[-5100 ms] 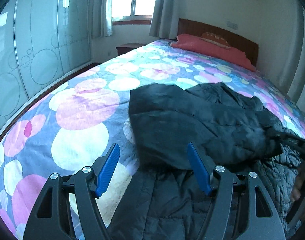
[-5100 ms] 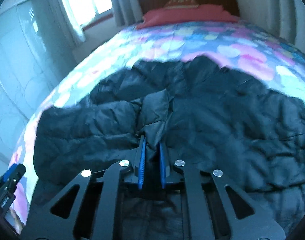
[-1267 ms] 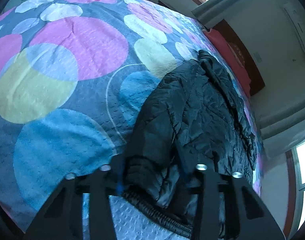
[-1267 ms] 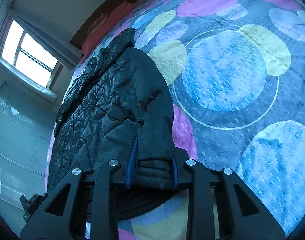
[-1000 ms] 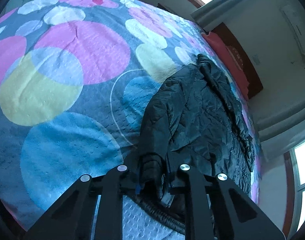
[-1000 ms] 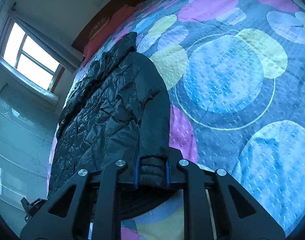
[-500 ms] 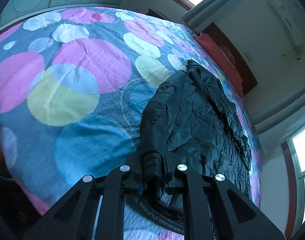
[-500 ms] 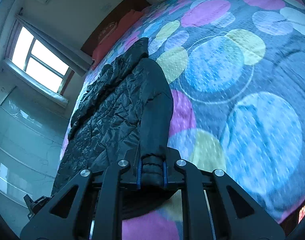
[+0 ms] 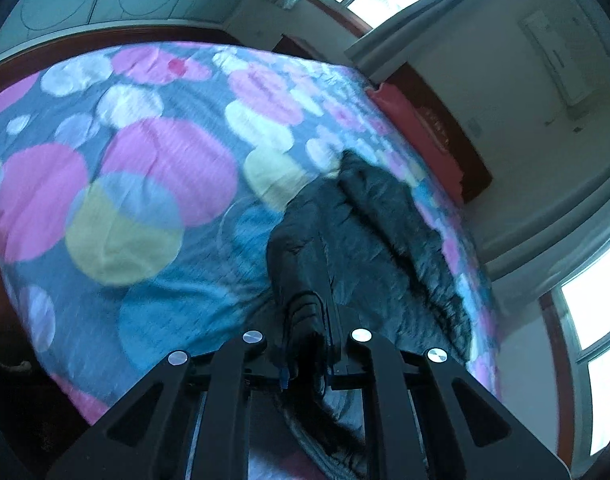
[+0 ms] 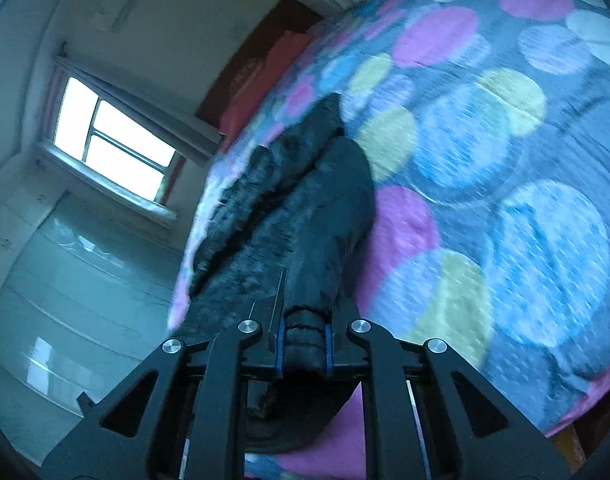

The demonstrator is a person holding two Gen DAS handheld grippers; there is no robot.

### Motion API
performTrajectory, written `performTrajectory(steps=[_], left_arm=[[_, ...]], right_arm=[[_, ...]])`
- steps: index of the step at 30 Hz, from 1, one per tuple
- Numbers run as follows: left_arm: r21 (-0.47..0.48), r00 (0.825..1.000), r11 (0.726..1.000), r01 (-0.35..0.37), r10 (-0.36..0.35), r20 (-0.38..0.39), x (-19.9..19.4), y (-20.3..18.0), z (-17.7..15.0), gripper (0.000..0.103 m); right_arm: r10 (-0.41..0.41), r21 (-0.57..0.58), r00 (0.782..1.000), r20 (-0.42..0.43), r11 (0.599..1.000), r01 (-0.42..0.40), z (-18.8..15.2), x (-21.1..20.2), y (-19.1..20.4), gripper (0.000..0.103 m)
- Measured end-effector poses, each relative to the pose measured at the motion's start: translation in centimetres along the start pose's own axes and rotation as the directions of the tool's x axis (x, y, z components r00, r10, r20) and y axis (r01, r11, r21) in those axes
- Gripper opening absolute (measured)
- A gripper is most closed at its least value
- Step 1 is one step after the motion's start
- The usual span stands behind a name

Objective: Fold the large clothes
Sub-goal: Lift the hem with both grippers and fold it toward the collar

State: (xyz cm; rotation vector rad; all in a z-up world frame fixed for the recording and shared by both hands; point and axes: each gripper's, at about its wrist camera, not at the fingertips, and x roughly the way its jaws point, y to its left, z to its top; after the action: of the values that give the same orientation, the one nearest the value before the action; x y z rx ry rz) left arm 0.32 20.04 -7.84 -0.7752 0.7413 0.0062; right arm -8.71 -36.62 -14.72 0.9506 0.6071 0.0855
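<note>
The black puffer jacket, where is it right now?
The black puffer jacket lies lengthwise on the circle-patterned bedspread, stretching toward the red pillow. Its near corners are pinched in the left gripper and right gripper.

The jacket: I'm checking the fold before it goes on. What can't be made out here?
- Left wrist view: the black jacket near hem runs under the left claw, hidden by its frame.
- Right wrist view: the cuff end past the right claw is covered by the frame.
- Both views: motion blur smears the jacket's quilting and the bedspread.
</note>
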Motion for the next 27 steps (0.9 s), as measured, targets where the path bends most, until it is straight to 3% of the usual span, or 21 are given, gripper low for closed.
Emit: performTrajectory(steps=[3, 7, 16, 21, 23, 27], left_arm=[[-0.017, 0.999, 0.999, 0.041, -0.041, 0.005, 0.5, -1.1, 1.6, 0.011], [0.004, 0.996, 0.997, 0.081, -0.081, 0.041, 1.7, -3.6, 4.1, 0.011], [0.034, 0.991, 0.992, 0.118, -0.120, 0.066, 8.2, -8.9, 9.9, 0.011], [0.046, 0.995, 0.995, 0.083, -0.086, 0.058, 13.9, -11.5, 13.1, 0.011], [0.051, 0.997, 0.997, 0.053, -0.056, 0.052, 16.8, -12.3, 14.2, 0.011], [0.055, 1.000, 0.998, -0.011, 0.009, 0.028, 22.1, -12.5, 15.6, 0.011]], right_arm=[[0.088, -0.007, 0.996, 0.015, 0.996, -0.088, 2.4, 0.7, 2.2, 0.013], [0.127, -0.048, 0.991, 0.045, 0.991, -0.125, 5.5, 2.1, 4.6, 0.013], [0.143, -0.064, 0.985, 0.097, 0.988, -0.137, 11.7, 7.4, 7.6, 0.013], [0.079, -0.026, 0.991, 0.108, 0.997, -0.077, 16.8, 14.0, 7.2, 0.013], [0.065, -0.025, 0.992, 0.104, 0.998, -0.062, 17.3, 14.9, 7.1, 0.012], [-0.044, 0.007, 0.997, 0.066, 0.999, 0.043, 19.7, 21.1, 4.7, 0.013]])
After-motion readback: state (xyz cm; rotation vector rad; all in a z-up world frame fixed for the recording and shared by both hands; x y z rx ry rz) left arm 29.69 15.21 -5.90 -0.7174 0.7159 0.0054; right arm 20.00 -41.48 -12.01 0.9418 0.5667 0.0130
